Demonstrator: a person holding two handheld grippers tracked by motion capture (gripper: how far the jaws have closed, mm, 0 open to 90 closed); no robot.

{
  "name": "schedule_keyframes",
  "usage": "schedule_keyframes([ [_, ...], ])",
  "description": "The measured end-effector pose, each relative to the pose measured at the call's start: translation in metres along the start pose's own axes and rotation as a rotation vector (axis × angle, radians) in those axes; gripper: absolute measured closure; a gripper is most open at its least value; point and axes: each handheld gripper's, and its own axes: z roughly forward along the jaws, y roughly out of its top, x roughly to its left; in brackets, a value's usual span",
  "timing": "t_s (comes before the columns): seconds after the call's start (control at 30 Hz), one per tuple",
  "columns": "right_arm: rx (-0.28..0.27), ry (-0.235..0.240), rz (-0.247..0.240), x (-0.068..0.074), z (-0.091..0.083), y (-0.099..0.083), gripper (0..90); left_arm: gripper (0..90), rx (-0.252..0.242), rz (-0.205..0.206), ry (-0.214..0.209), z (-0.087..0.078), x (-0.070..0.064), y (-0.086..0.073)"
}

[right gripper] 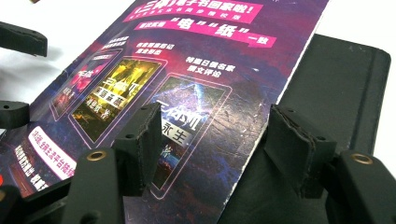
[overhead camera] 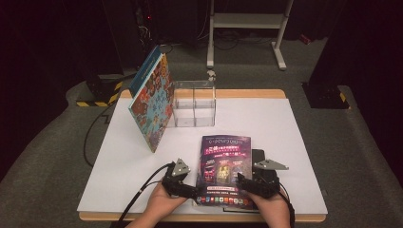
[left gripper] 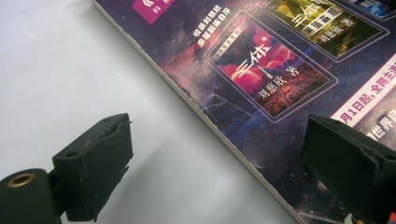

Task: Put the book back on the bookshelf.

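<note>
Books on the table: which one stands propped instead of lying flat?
The floral-covered book, leaning against the clear box. The purple book and the black book beneath it lie flat.

Gripper (left gripper: 217, 163) agape – straddling magazine (left gripper: 280, 79) edge

We had open table (overhead camera: 285, 142) right of the purple book (overhead camera: 223, 166) and between it and the clear box (overhead camera: 194, 103). Far left, the leaning picture book (overhead camera: 153, 105) blocked passage beside that box.
</note>
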Motion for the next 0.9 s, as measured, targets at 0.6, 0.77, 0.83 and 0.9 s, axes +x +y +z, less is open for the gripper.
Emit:
schedule_keyframes([
  [0.6, 0.006, 0.014, -0.022, 0.018, 0.008, 0.006, 35.5, 9.7, -0.007, -0.015, -0.011, -0.008, 0.006, -0.005],
  [0.77, 0.006, 0.022, -0.035, 0.024, 0.012, 0.008, 35.6, 9.7, -0.009, -0.005, 0.003, -0.013, 0.009, -0.008],
  [0.83, 0.005, 0.026, -0.039, 0.026, 0.013, 0.009, 35.6, 9.7, -0.01, -0.01, 0.005, -0.015, 0.011, -0.01],
  [0.9, 0.007, 0.031, -0.045, 0.028, 0.014, 0.01, 35.6, 9.8, -0.016, -0.02, 0.008, -0.016, 0.013, -0.011],
])
